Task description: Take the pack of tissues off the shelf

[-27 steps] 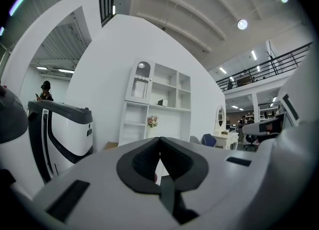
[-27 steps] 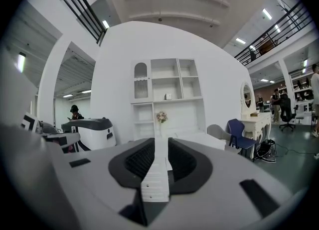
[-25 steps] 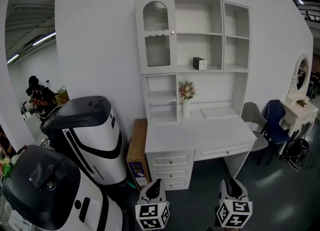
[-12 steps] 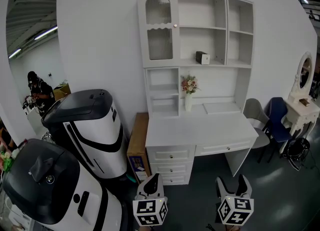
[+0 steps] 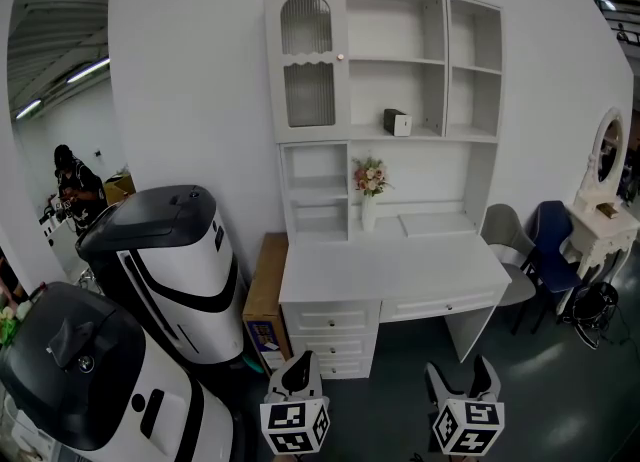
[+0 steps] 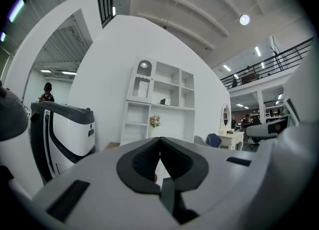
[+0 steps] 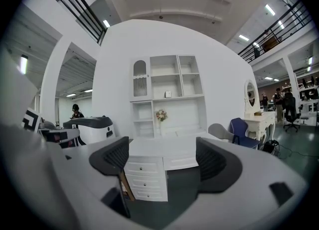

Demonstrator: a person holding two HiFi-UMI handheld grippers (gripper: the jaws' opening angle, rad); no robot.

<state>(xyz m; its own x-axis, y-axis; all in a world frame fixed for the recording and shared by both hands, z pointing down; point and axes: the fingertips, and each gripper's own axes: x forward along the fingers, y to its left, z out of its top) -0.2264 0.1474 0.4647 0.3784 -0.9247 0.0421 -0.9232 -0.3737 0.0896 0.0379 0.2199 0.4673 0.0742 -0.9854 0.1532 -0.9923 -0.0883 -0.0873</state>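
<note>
The small dark-and-white pack of tissues (image 5: 397, 123) stands on the white cabinet's middle shelf (image 5: 430, 135), right of centre.

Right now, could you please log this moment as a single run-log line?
stage: facing desk | left gripper: shut, empty | right gripper: open, jaws just been opening, empty | tissues: on shelf, untouched

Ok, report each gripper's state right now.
Left gripper: closed, jaws together, holding nothing.
Right gripper: open, jaws have just been opening, nothing between them.
</note>
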